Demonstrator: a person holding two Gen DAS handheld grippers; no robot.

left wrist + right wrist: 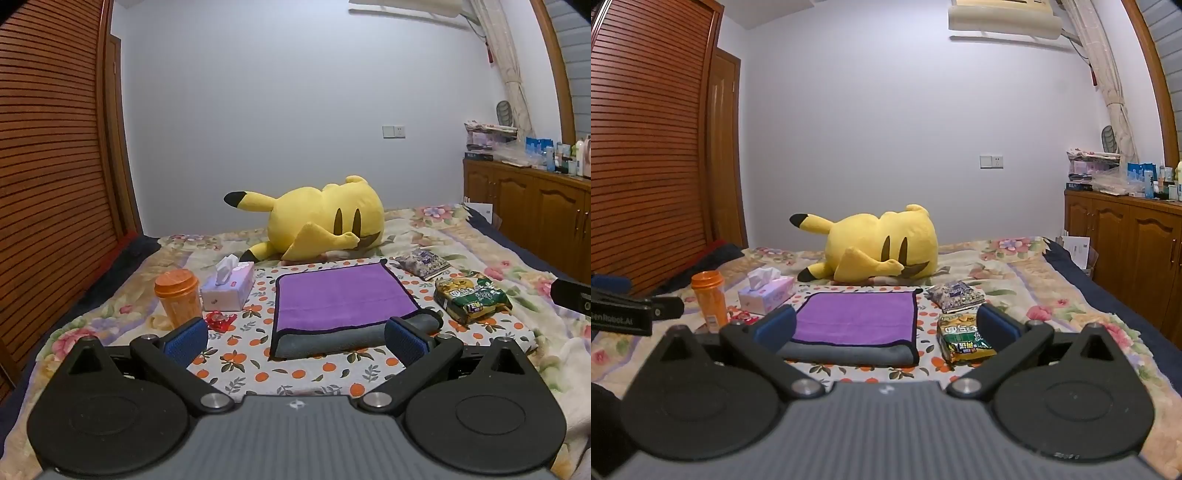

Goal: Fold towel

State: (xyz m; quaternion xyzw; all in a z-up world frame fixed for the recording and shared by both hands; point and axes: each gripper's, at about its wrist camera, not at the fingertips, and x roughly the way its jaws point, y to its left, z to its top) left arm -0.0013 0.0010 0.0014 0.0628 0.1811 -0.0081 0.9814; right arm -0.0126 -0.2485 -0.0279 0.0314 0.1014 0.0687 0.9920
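- Left gripper (295, 338): jaws spread wide, holding nothing; towel (341, 295) lies folded just ahead of its fingers.
- Right gripper (886, 328): jaws wide apart, empty; towel ahead-left, snack bag (964, 339) between its fingers.

The towel's (855, 317) near left corner hides behind a blue pad (777, 326); bottles (576, 155) on the cabinet run off-frame.

left gripper (295, 341) and right gripper (886, 328) held level and side by side, jaws spread wide, gripping nothing.
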